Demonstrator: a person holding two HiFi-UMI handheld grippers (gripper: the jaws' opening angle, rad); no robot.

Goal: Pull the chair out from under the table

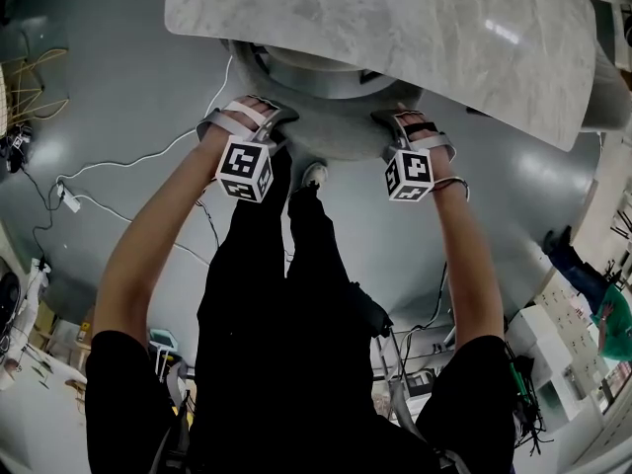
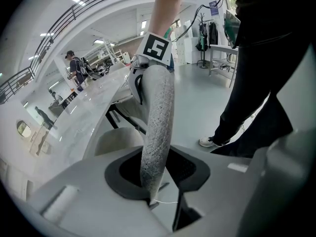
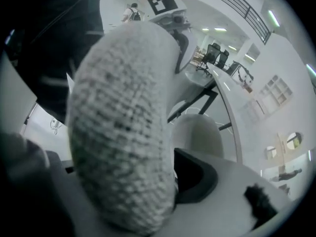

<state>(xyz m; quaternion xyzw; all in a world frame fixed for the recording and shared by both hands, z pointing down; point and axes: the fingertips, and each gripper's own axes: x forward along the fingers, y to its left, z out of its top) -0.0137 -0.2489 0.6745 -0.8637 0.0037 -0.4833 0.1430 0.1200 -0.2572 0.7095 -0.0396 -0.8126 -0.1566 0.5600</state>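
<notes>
In the head view the grey fabric chair is tucked under the marble table, with only its curved back rim showing. My left gripper is on the rim's left part and my right gripper on its right part. In the left gripper view the chair back rim runs up between the dark pads, and the left gripper is shut on it. In the right gripper view the chair back rim fills the gap of the right gripper. Its jaws stand wide around the rim, and one pad lies beside it.
The table's round pedestal stands just beyond the chair. The person's legs and a white shoe are right behind it. White cables trail over the grey floor at the left. Shelving and clutter stand at the right.
</notes>
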